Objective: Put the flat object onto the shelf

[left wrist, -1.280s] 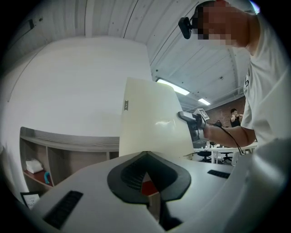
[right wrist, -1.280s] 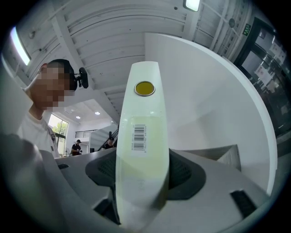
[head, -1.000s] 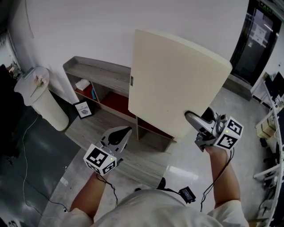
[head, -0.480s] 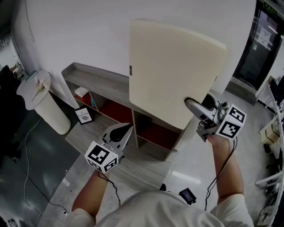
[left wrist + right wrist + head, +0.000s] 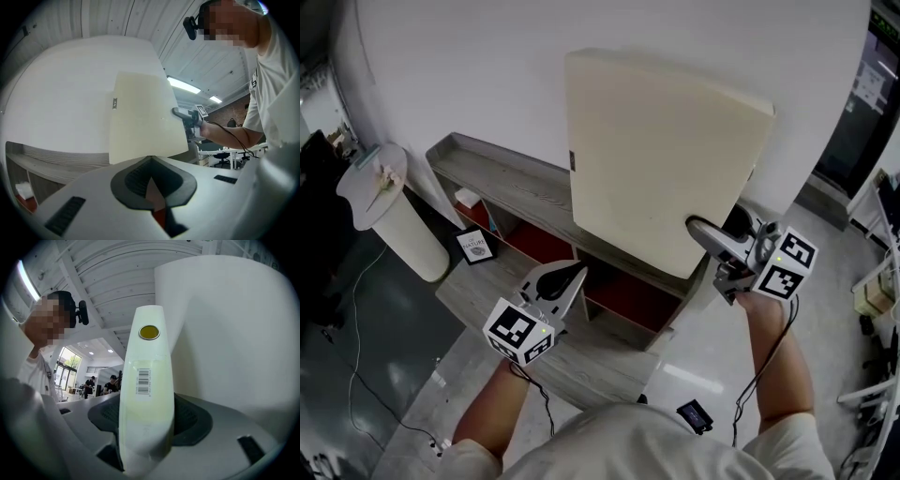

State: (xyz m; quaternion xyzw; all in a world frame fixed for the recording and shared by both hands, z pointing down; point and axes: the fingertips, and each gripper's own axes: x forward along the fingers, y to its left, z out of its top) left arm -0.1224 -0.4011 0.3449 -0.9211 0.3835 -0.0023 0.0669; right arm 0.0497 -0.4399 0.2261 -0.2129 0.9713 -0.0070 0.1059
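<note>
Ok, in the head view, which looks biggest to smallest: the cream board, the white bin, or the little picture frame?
1. cream board (held close to the camera, so it looks extra big)
2. white bin
3. picture frame

Flat board: cream, matt, smooth face. Its edge carries a paper barcode label.
Shelf: grey wood grain, matt, slightly rough-looking top.
Floor: pale, polished, glossy with reflections.
Right gripper and left gripper: smooth pale plastic shells with dark ribbed pads.
</note>
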